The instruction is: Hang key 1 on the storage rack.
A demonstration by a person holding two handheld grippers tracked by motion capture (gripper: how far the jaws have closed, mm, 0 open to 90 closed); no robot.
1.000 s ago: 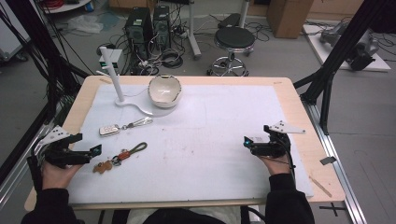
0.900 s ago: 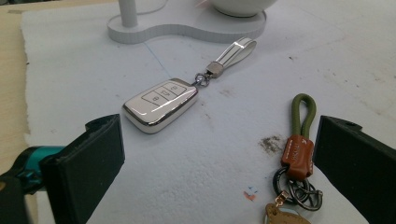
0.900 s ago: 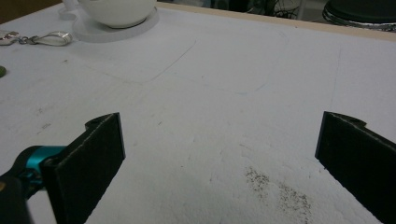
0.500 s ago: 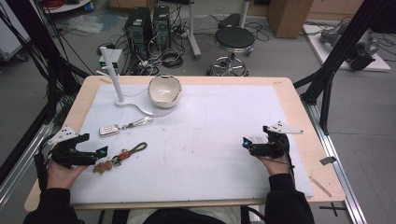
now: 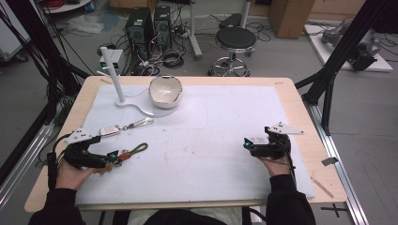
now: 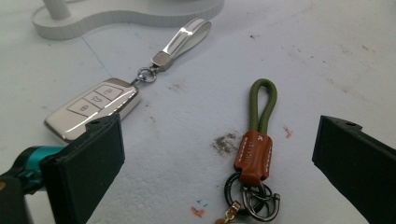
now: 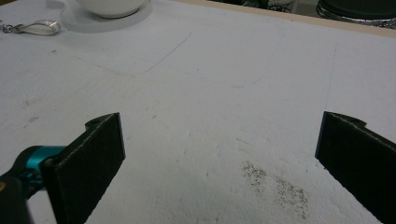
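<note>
Two grippers are sitting low over the white mat [image 5: 211, 140], well apart. The left gripper [image 5: 111, 158] is at the near left edge, jaws spread wide and holding nothing. In the left gripper view, the left gripper [image 6: 219, 154] is framing the green-loop keychain [image 6: 256, 149] between its jaws, with neither jaw touching it. The keychain is lying flat on the mat: olive cord loop pointing away, brown leather tab in the middle, dark metal rings at the near end. In the high view the green-loop keychain [image 5: 131, 152] is lying just ahead of the left jaws.

The car key fob [image 6: 93, 108] is lying just beyond the left jaw, silver with three buttons, joined by a small ring to a white strap [image 6: 187, 37] that is reaching toward the white stand base [image 6: 126, 14]. Fob and keychain are lying apart, near each other.

The right gripper [image 5: 248, 143] is resting at the near right of the mat, held by a hand in a black sleeve. Its jaws are also standing wide apart over bare mat. The white bowl [image 5: 165, 90] is sitting at the far side beside the stand post [image 5: 112, 75].
</note>
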